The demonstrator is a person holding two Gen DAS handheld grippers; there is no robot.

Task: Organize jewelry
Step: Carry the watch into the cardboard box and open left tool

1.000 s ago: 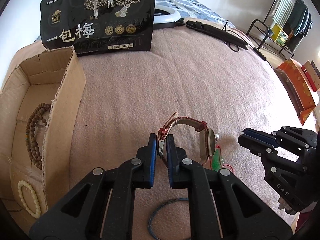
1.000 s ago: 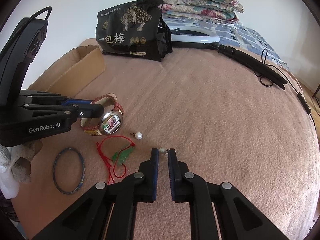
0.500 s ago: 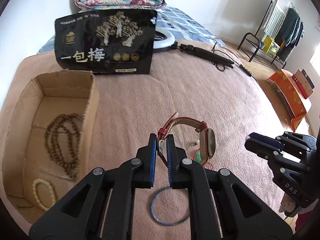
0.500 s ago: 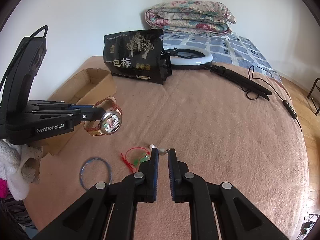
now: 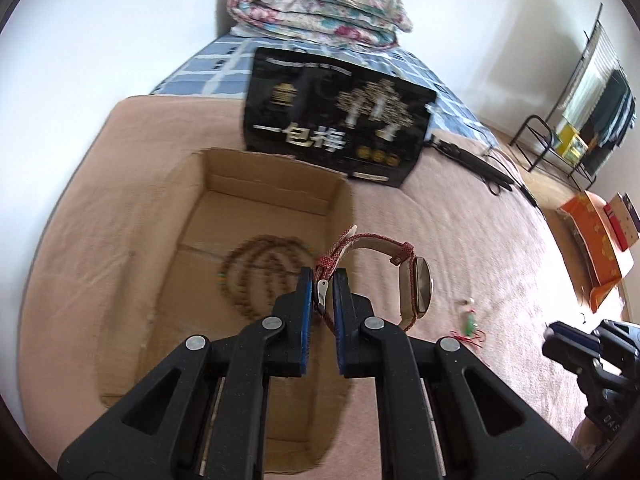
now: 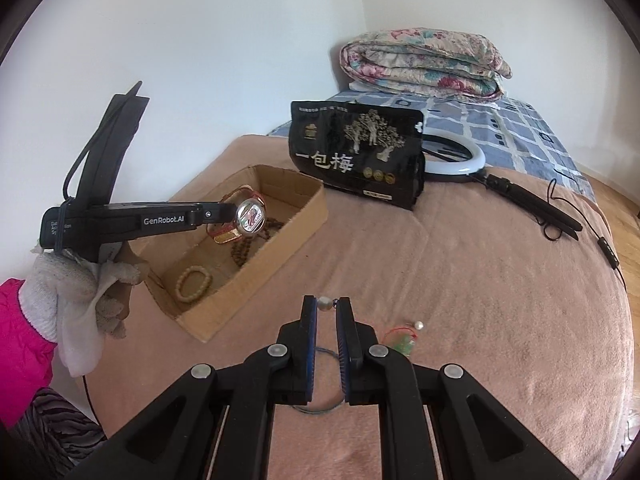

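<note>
My left gripper (image 5: 322,280) is shut on the red woven strap of a wristwatch (image 5: 416,292) and holds it in the air over the right wall of an open cardboard box (image 5: 264,184). The watch (image 6: 250,216) also shows in the right wrist view, above the box (image 6: 296,224). In the box lie a brown bead necklace (image 5: 260,268) and a cream bead bracelet (image 6: 194,282). My right gripper (image 6: 325,304) is shut on a pearl earring (image 6: 324,303), raised above the pink blanket. A second pearl earring (image 6: 418,325), a green pendant on red cord (image 6: 402,344) and a blue bangle (image 6: 324,380) lie on the blanket.
A black snack bag (image 6: 356,152) stands behind the box. A ring light (image 6: 460,160) with its black stand and cable (image 6: 532,208) lies at the back right. A folded quilt (image 6: 424,60) sits on the bed behind. A rack (image 5: 580,120) and orange box (image 5: 596,248) stand right.
My left gripper has lifted the watch and carried it left, from above the blanket to over the box. My right gripper has risen and moved left, still pinching the pearl earring.
</note>
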